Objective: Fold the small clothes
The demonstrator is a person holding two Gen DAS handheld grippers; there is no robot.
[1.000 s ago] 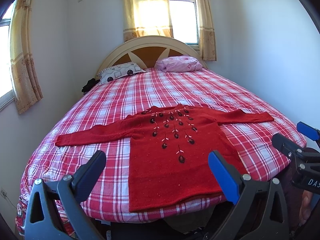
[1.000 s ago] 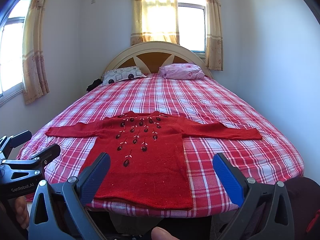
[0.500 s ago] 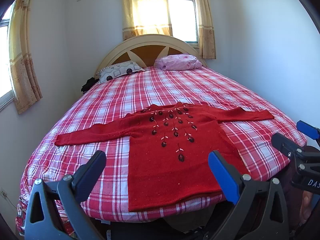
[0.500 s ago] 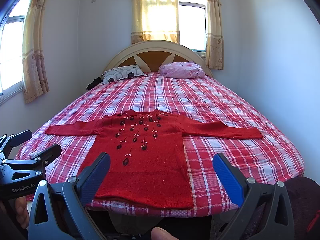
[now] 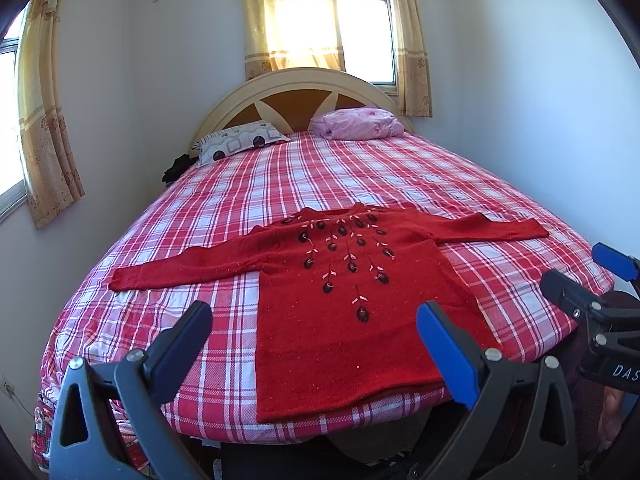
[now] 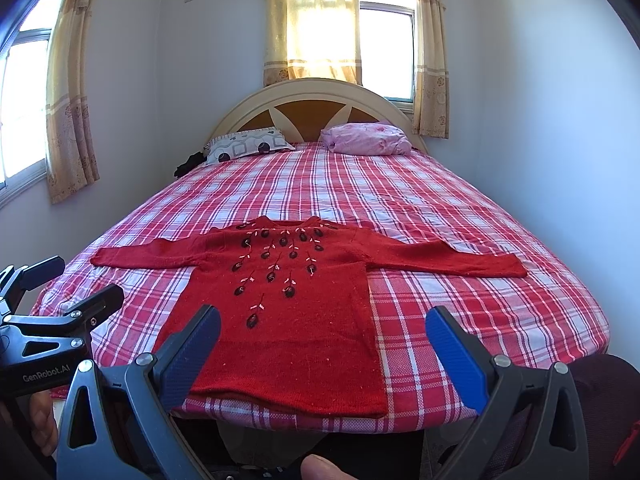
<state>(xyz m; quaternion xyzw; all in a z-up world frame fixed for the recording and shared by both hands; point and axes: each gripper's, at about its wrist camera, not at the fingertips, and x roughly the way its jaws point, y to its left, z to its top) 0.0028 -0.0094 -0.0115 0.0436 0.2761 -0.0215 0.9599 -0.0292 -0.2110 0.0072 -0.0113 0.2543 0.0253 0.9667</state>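
A small red knitted sweater (image 5: 340, 312) with dark embroidered flowers lies flat and face up near the foot of the bed, both sleeves spread out sideways; it also shows in the right wrist view (image 6: 288, 320). My left gripper (image 5: 314, 332) is open and empty, held above the sweater's hem at the foot of the bed. My right gripper (image 6: 322, 336) is open and empty, held above the hem's right side. Each gripper shows at the edge of the other's view: the right gripper (image 5: 592, 276) and the left gripper (image 6: 68, 284).
The bed (image 5: 360, 184) has a red and white plaid cover. A patterned pillow (image 5: 240, 145) and a pink pillow (image 5: 356, 128) lie by the arched headboard (image 5: 296, 96). Walls stand close on both sides, with curtained windows behind and on the left.
Both views have tilted slightly, so the bed sits a little higher in the frames. The sweater has not moved and both grippers stay open.
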